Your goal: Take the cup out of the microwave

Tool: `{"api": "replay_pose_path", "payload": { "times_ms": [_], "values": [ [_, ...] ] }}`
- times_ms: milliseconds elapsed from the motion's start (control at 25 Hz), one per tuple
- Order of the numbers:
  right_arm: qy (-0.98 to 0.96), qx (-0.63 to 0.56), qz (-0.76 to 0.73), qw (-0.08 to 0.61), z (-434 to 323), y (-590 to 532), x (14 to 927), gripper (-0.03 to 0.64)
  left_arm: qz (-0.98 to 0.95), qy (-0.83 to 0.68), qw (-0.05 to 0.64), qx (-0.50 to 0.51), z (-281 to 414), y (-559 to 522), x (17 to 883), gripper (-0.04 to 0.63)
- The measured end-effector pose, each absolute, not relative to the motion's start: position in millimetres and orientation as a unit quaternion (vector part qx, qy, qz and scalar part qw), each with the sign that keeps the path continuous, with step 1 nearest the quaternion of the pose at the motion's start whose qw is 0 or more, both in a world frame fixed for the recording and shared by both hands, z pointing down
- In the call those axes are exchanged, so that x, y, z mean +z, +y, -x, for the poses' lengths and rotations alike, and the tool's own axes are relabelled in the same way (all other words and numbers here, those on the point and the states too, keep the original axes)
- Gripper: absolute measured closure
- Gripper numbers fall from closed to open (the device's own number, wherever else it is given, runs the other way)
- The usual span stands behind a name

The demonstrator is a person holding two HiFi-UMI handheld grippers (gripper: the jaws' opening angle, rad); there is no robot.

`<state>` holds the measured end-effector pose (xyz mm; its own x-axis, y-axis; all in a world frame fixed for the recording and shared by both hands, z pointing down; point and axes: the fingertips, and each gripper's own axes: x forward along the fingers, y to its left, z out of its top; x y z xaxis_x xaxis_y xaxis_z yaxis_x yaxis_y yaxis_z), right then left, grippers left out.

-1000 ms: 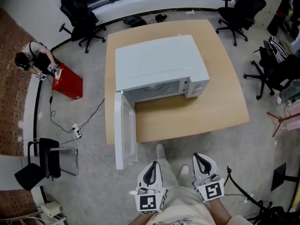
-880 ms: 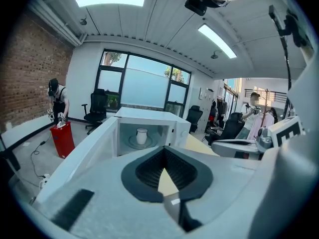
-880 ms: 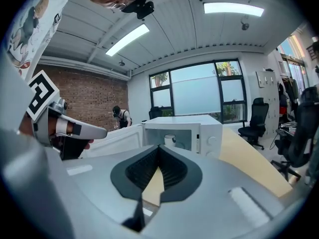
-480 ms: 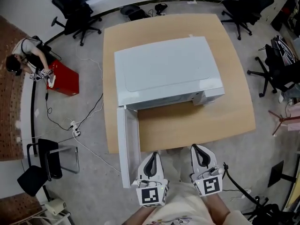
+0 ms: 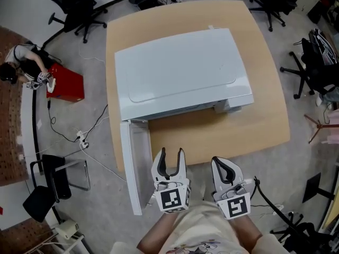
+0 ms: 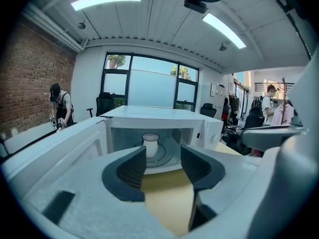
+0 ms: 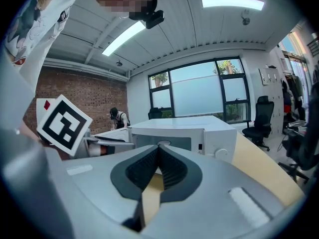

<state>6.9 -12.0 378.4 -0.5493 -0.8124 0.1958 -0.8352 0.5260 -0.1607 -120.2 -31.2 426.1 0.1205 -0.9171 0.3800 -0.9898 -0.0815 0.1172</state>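
The white cup stands on the turntable inside the open microwave, whose roof hides it from the head view. The left hand-held gripper is opening, with nothing between its jaws. The right hand-held gripper is closed and empty.

wooden table | red box — person crouched beside it | office chair top left | black chair lower left
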Motion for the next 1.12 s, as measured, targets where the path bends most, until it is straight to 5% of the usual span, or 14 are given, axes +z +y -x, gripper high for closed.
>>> {"api": "replay_pose_path", "payload": {
  "times_ms": [320,1120],
  "values": [
    [-0.864,0.138,-0.48,0.067,-9,-18,406,0.611,-0.713,-0.674,0.161,0.106,127,-110,475,0.234],
    [-0.843,0.164,-0.502,0.1,-22,-34,485,0.611,-0.69,-0.696,0.162,0.119,145,-248,553,0.169]
  ]
}}
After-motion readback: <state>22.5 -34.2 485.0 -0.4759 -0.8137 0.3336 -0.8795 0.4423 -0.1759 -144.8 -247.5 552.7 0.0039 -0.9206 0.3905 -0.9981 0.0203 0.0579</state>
